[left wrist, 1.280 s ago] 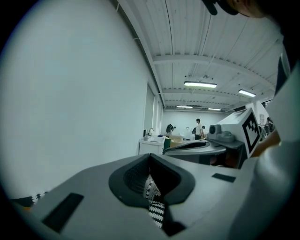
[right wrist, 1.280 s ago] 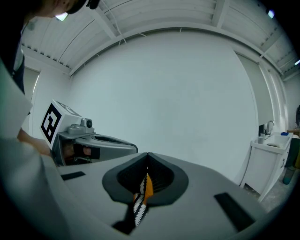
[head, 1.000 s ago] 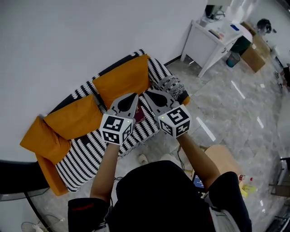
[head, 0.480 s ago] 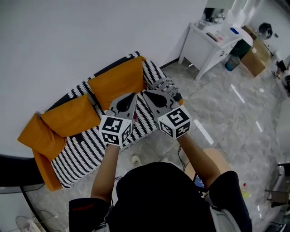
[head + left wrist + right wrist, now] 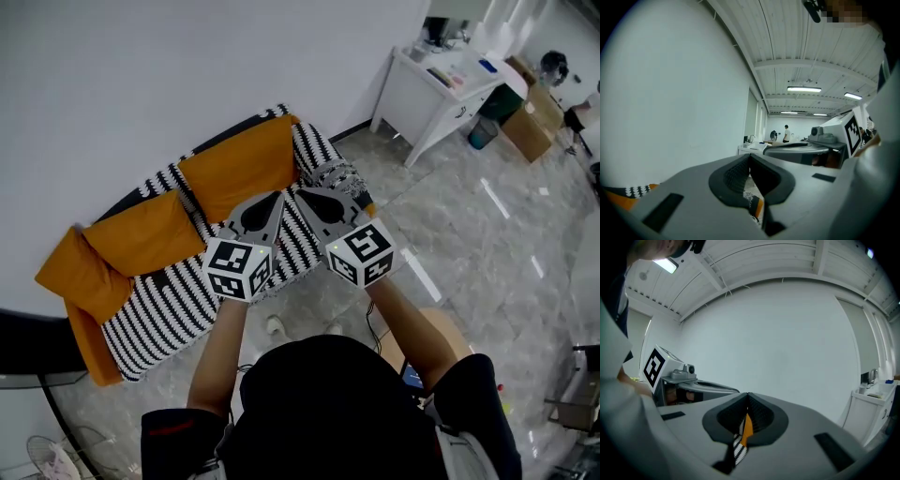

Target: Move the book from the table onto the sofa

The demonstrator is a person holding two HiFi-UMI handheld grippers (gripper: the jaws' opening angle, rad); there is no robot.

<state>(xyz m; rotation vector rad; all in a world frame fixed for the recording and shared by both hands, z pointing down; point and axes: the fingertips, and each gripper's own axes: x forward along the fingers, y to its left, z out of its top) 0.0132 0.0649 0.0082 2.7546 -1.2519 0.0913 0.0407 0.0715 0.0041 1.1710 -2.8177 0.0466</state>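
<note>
Two tools we pointed toward the sofa (image 5: 234, 169) — left gripper (image 5: 277, 196) and right gripper (image 5: 302, 192), jaws pressed together, empty.

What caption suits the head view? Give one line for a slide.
Person holds left tool and right tool, both shut and empty, side by side before an orange-and-striped sofa.

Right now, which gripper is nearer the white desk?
Right. In the head view the white desk stands up and right of the right gripper; the left gripper sits beside it on the far side, over the sofa.
</note>
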